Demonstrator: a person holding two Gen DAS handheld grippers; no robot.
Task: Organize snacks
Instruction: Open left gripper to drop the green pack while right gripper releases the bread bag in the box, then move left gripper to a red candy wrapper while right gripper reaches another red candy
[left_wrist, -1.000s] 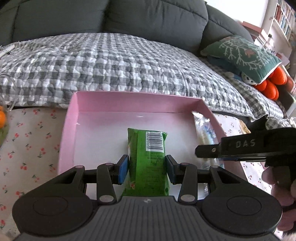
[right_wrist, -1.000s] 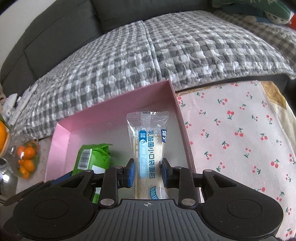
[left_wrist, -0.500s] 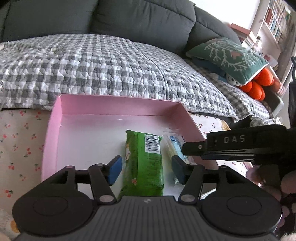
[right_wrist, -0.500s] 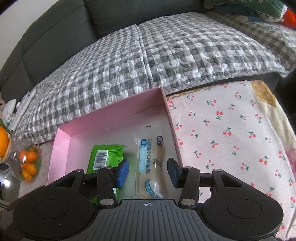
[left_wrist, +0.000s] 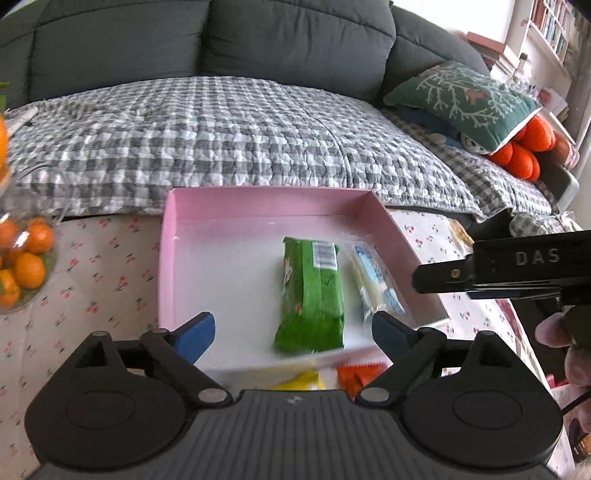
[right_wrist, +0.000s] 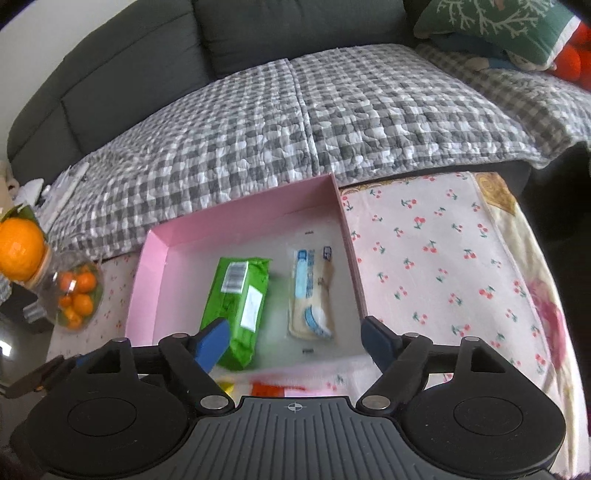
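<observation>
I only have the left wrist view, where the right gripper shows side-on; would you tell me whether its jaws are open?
Observer: Yes, the right gripper is open, with nothing between its fingers. It hangs over the near edge of the pink box.
Operator: Thank you. What lies right of the box, behind that gripper in my view?
Observer: Only the cherry-print cloth shows there; I see no snack on the visible part.
Operator: Does the green packet carry any marking besides the barcode?
Observer: Yes, a plain white sticker sits on the green packet, nearer the gripper than the barcode.
</observation>
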